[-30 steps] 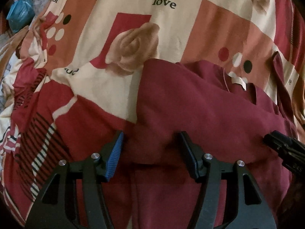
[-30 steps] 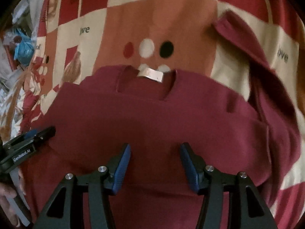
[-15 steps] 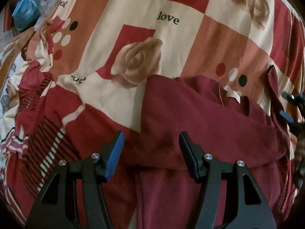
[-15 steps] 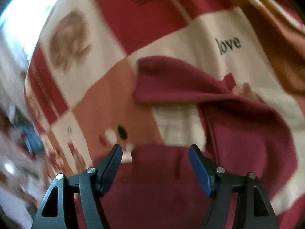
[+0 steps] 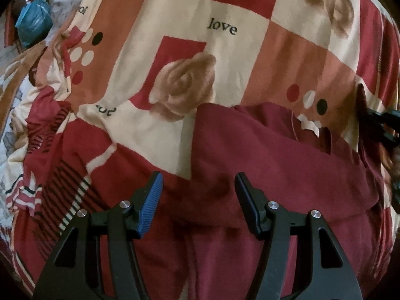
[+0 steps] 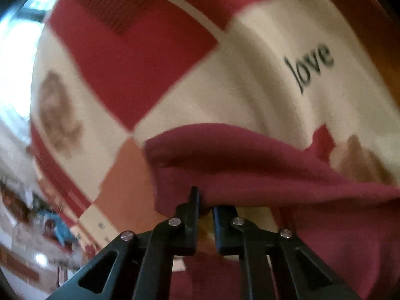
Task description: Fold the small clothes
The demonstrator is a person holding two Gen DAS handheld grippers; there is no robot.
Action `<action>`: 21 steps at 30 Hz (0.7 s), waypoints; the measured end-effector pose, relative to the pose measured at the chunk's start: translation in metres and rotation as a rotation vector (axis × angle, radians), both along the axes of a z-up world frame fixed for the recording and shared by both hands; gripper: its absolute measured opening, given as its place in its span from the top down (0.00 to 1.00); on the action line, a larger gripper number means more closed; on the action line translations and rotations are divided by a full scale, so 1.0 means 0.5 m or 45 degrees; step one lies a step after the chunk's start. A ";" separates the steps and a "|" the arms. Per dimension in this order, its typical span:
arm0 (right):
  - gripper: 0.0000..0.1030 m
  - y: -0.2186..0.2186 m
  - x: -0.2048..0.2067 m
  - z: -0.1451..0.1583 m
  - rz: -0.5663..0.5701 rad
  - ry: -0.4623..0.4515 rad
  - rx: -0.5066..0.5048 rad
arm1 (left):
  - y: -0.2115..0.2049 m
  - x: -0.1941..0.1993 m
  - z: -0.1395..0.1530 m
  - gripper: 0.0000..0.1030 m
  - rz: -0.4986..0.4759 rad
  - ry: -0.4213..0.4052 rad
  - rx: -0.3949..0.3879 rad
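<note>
Where tongs pinch: one maroon garment (image 5: 262,165), two tongs.

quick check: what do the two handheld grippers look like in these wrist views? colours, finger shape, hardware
Both are matte black plastic. The left gripper has angular fingers on triangular cut-out linkage arms with silver pivot screws; one finger carries a ribbed blue pad, the other finger's pad face is turned away. The right gripper has the same black arms, cut-outs and silver screws; its pad colour is not visible. No cables or markings show.
</note>
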State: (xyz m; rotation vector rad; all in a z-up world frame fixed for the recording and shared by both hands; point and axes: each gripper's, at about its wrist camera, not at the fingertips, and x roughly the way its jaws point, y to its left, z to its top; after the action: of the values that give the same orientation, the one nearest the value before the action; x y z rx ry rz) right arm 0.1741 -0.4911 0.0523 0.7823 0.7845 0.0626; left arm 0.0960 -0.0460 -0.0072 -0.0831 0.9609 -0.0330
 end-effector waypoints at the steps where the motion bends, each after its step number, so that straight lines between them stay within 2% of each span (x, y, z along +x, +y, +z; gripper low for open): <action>1: 0.92 0.008 -0.011 0.023 0.053 -0.008 -0.058 | 0.000 -0.002 0.002 0.42 0.002 -0.005 -0.001; 2: 0.92 0.018 -0.025 0.050 0.120 -0.010 -0.107 | 0.000 -0.004 0.005 0.42 0.002 -0.010 -0.005; 9: 0.93 0.107 -0.167 0.207 0.582 -0.039 -0.192 | 0.015 -0.022 0.031 0.42 0.039 -0.080 -0.020; 13: 0.93 0.218 -0.225 0.252 0.885 -0.061 -0.291 | 0.033 -0.027 0.045 0.42 0.057 -0.103 -0.064; 17: 0.93 0.363 -0.229 0.239 1.192 -0.081 -0.304 | 0.054 -0.029 0.055 0.42 0.077 -0.120 -0.116; 19: 0.93 0.413 -0.198 0.193 1.260 -0.039 -0.305 | 0.066 -0.027 0.057 0.42 0.084 -0.115 -0.149; 21: 0.93 0.469 -0.145 0.124 1.295 0.057 -0.297 | 0.078 -0.025 0.058 0.42 0.090 -0.120 -0.174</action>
State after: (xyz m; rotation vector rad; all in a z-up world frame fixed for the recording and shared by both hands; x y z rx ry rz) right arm 0.1016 -0.2567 0.1142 0.1022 1.1441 0.8483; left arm 0.0836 -0.0070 0.0220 -0.2395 0.8602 -0.0373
